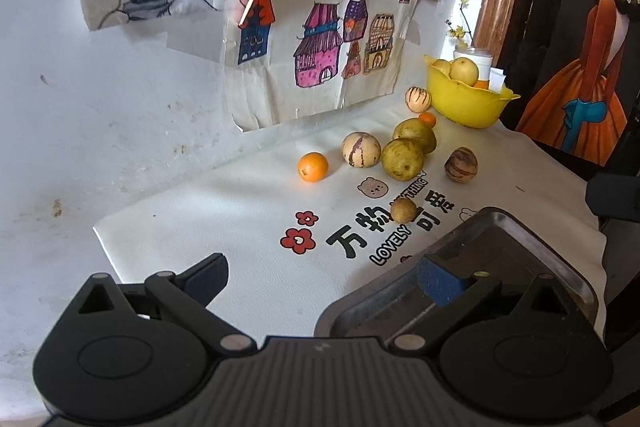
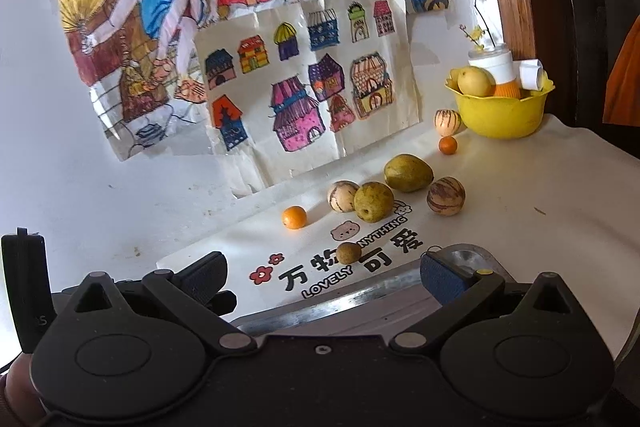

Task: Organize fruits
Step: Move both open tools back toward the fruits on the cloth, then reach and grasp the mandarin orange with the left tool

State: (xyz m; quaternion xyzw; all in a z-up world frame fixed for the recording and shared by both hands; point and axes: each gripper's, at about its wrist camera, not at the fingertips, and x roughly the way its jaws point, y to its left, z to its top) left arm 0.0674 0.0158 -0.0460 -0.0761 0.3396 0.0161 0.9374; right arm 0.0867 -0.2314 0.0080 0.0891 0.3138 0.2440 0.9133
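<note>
Both my claws hang released over the near end of the cloth, nothing between the pads: the left claw and the right claw. A metal tray lies under my right-hand fingers in both views, its long edge slanting away to the right. Just past it sits a small brown fruit on the printed lettering. Beyond lie an orange, a striped fruit touching a green fruit, a second green fruit lying with its long axis left to right, and a darker striped fruit apart to the right. Farther back, a small orange and a pale striped fruit sit beside the yellow bowl, which holds a yellow fruit. Drawings cover the wall.
</note>
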